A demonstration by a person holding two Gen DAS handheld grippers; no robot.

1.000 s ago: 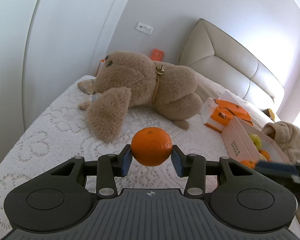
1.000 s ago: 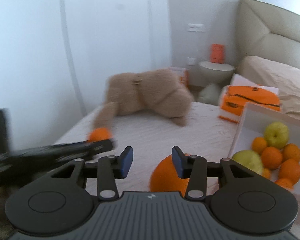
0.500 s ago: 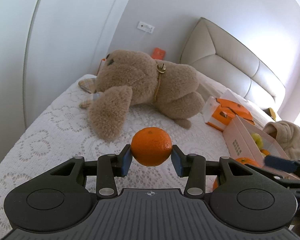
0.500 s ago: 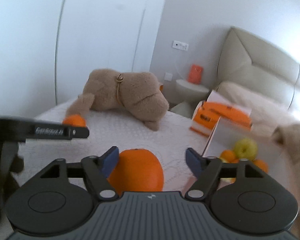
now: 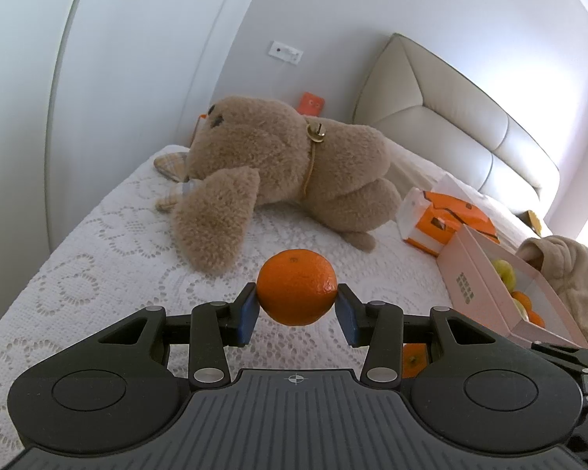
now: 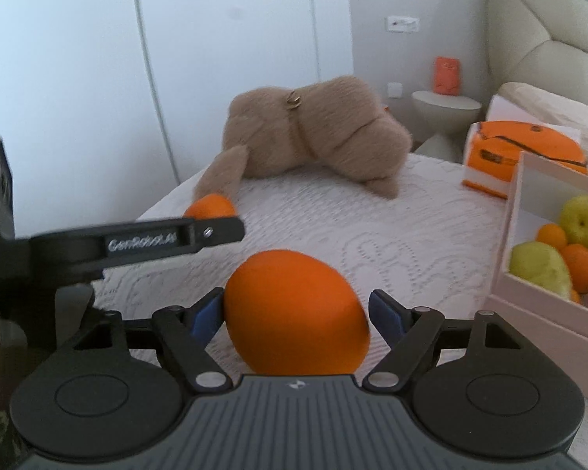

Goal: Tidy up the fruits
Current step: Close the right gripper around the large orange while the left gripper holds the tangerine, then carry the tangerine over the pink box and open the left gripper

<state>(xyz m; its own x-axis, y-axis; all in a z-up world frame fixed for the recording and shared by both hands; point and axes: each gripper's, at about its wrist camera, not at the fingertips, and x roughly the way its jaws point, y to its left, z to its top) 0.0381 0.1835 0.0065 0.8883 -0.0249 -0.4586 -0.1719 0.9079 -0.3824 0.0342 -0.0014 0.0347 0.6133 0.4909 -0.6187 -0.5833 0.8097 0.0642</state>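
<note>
My left gripper (image 5: 297, 310) pinches a small orange (image 5: 297, 292) above the lace bedcover (image 5: 98, 274), with the teddy bear (image 5: 286, 164) beyond. My right gripper (image 6: 296, 311) is spread around a bigger orange (image 6: 296, 309); only the left pad seems to touch it. At right, the pink box (image 6: 537, 301) holds oranges and green-yellow fruits, near the bed edge.

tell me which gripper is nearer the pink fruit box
Right. The right gripper, straddling a big orange, sits just left of the pink fruit box; the left gripper, holding a small orange, is farther left.
</note>
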